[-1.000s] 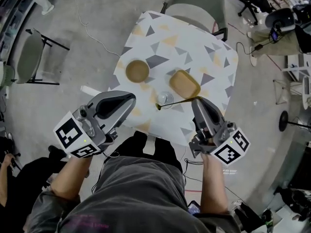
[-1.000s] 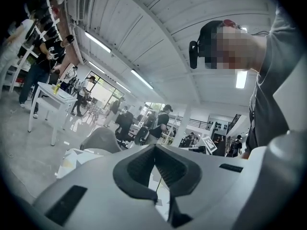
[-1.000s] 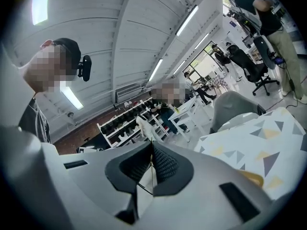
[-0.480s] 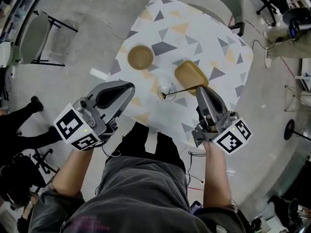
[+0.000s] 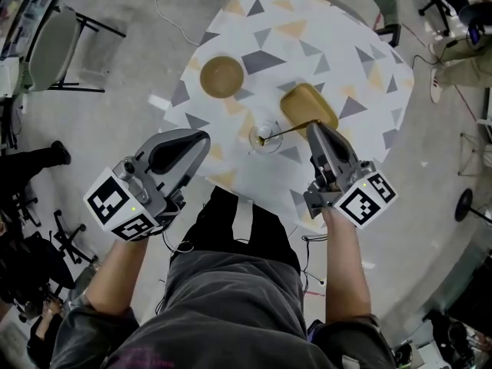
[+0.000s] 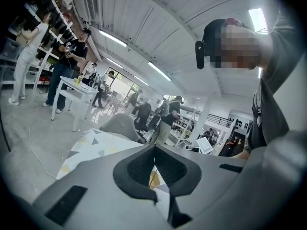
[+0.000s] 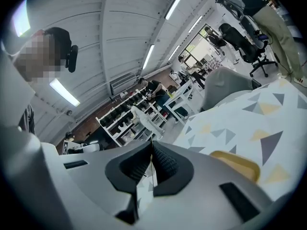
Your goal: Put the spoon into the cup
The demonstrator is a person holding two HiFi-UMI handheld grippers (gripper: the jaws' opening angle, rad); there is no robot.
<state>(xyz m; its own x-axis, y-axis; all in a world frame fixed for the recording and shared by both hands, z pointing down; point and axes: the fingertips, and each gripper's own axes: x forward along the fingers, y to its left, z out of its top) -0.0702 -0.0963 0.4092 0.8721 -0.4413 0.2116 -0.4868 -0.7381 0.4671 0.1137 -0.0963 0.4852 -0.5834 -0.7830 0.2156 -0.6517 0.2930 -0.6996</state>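
Right gripper clamped on the spoon handle - bowl end at the cup.

Your right gripper [image 5: 314, 127] has its jaws closed on the handle of the spoon [image 5: 288, 131]. Your left gripper [image 5: 201, 137] has jaws together on nothing, parked at the table's near-left edge. The spoon's long axis runs leftward from the right jaws, its bowl end over or just inside the clear cup [image 5: 270, 146] at mid-frame - I can't tell if it touches bottom. The right hand is nearer, so I'd lower and release with it. A yellow dish [image 5: 307, 106] sits just above the handle and a brown bowl [image 5: 221, 76] lies upper left of the cup. Patterned table [image 5: 346, 68], concrete floor [image 5: 115, 114], folding chair [image 5: 50, 52] at upper left.

Left gripper [image 5: 201, 136] jaws together, right gripper [image 5: 311, 127] clamped
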